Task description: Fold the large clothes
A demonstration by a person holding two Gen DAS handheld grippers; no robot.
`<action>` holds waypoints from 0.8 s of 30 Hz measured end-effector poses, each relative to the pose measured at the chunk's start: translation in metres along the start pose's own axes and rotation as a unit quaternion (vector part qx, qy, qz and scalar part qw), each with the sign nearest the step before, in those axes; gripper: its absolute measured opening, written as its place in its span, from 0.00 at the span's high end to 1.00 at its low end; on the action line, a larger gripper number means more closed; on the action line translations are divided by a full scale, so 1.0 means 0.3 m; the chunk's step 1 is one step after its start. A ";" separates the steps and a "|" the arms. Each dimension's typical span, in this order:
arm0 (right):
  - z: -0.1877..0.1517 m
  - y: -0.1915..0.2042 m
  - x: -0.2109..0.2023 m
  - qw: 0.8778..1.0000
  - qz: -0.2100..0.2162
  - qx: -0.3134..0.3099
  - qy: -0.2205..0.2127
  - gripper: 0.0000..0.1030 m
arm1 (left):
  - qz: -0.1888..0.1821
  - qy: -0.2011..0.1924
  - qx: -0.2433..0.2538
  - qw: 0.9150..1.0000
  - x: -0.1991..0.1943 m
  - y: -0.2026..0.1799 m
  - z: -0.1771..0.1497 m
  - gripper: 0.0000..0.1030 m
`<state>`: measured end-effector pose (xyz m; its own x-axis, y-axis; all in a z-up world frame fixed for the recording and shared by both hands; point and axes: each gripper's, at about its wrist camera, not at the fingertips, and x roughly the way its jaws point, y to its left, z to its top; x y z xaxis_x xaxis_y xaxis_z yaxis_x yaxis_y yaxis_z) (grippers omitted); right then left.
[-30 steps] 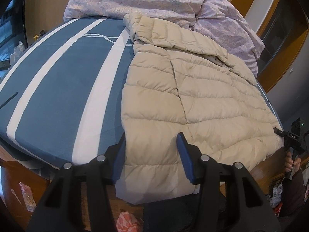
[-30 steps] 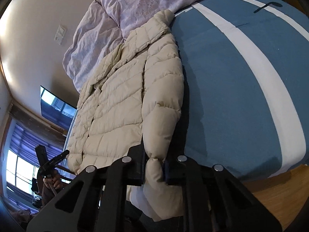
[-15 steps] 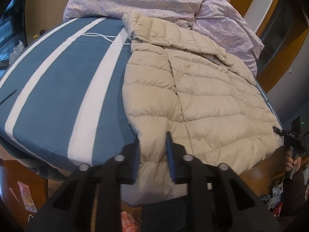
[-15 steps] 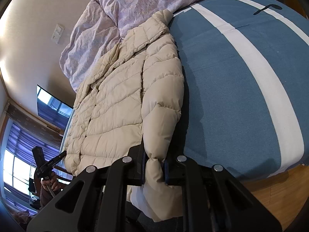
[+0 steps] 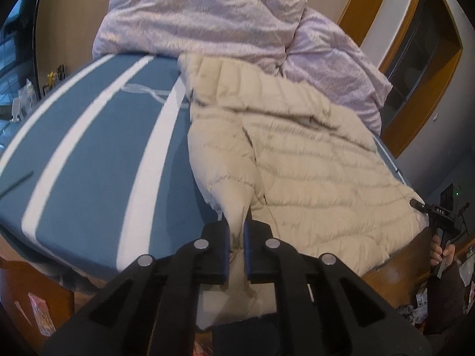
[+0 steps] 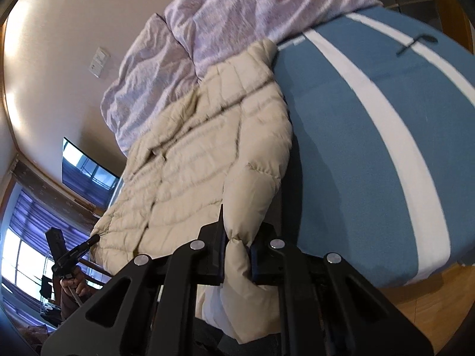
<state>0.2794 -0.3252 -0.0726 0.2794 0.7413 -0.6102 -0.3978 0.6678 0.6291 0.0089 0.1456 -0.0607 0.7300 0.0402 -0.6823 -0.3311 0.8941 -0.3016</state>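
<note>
A beige quilted puffer jacket (image 5: 311,160) lies spread on a blue bed with white stripes (image 5: 98,154), its hem hanging over the near edge. My left gripper (image 5: 236,231) is shut on the jacket's near hem and lifts the fabric into a peak. In the right wrist view the same jacket (image 6: 190,160) lies to the left. My right gripper (image 6: 236,252) is shut on the cuff of a sleeve folded along the jacket's side. The other gripper (image 6: 71,255) shows small at the far left there.
A crumpled lilac duvet (image 5: 207,20) is piled at the head of the bed, touching the jacket's collar. A thin dark object (image 6: 415,43) lies on the blue cover. Wooden floor (image 6: 439,302) shows below the bed edge. A window (image 6: 17,255) is at left.
My left gripper closed on the jacket's hem and pulled it up and inward, bunching the fabric. My right gripper stayed shut on the sleeve cuff and lifted it slightly.
</note>
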 end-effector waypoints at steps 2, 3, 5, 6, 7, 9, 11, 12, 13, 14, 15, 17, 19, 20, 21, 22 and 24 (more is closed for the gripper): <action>0.029 0.017 -0.001 1.000 0.000 -0.004 -0.010 0.89 | 0.003 -0.011 0.001 1.000 -0.009 -0.003 0.040 0.93; 0.040 0.024 0.001 1.000 0.000 -0.005 -0.012 0.89 | 0.004 -0.015 0.001 1.000 -0.013 -0.007 0.054 0.93; 0.076 0.039 0.007 1.000 -0.002 -0.006 -0.021 0.89 | 0.007 -0.026 0.002 1.000 -0.019 -0.015 0.098 0.93; 0.093 0.048 0.010 1.000 -0.001 -0.006 -0.024 0.89 | 0.008 -0.030 0.003 1.000 -0.021 -0.017 0.115 0.93; 0.119 0.059 0.015 1.000 -0.002 -0.006 -0.030 0.89 | 0.011 -0.037 0.004 0.999 -0.022 -0.020 0.140 0.93; 0.154 0.079 0.023 0.999 -0.004 -0.008 -0.037 0.89 | 0.017 -0.045 0.006 0.999 -0.019 -0.030 0.182 0.93; 0.200 0.097 0.037 0.999 -0.007 -0.009 -0.044 0.89 | 0.024 -0.052 0.005 0.998 -0.008 -0.038 0.228 0.93; 0.220 0.105 0.044 0.999 -0.008 -0.009 -0.047 0.89 | 0.027 -0.055 0.005 0.998 -0.003 -0.041 0.244 0.93; 0.240 0.112 0.052 0.999 -0.010 -0.010 -0.049 0.89 | 0.030 -0.057 0.003 0.998 0.006 -0.041 0.269 0.93; 0.272 0.121 0.068 0.999 -0.015 -0.011 -0.051 0.89 | 0.032 -0.060 0.000 0.998 0.017 -0.039 0.295 0.93; 0.287 0.128 0.078 0.998 -0.018 -0.011 -0.052 0.89 | 0.035 -0.061 -0.002 0.998 0.025 -0.037 0.314 0.93; 0.333 0.135 0.111 0.998 -0.027 -0.010 -0.053 0.89 | 0.042 -0.063 -0.007 0.997 0.051 -0.035 0.357 0.93; 0.379 0.137 0.150 0.998 -0.036 -0.006 -0.053 0.89 | 0.051 -0.063 -0.011 0.997 0.090 -0.030 0.408 0.93; 0.394 0.135 0.167 0.998 -0.039 -0.005 -0.052 0.89 | 0.055 -0.063 -0.012 0.996 0.104 -0.027 0.424 0.93; 0.416 0.131 0.185 0.998 -0.043 -0.002 -0.051 0.89 | 0.061 -0.061 -0.012 0.996 0.132 -0.025 0.455 0.93; 0.444 0.127 0.211 0.998 -0.048 0.001 -0.050 0.89 | 0.066 -0.061 -0.013 0.996 0.150 -0.023 0.472 0.93; 0.481 0.120 0.245 0.997 -0.055 0.005 -0.048 0.89 | 0.074 -0.058 -0.015 0.995 0.188 -0.017 0.510 0.93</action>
<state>0.4118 -0.2369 -0.0252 0.4045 0.6655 -0.6273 -0.3518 0.7463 0.5650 0.1433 0.2115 0.0042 0.7358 0.2231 -0.6395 -0.4561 0.8612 -0.2243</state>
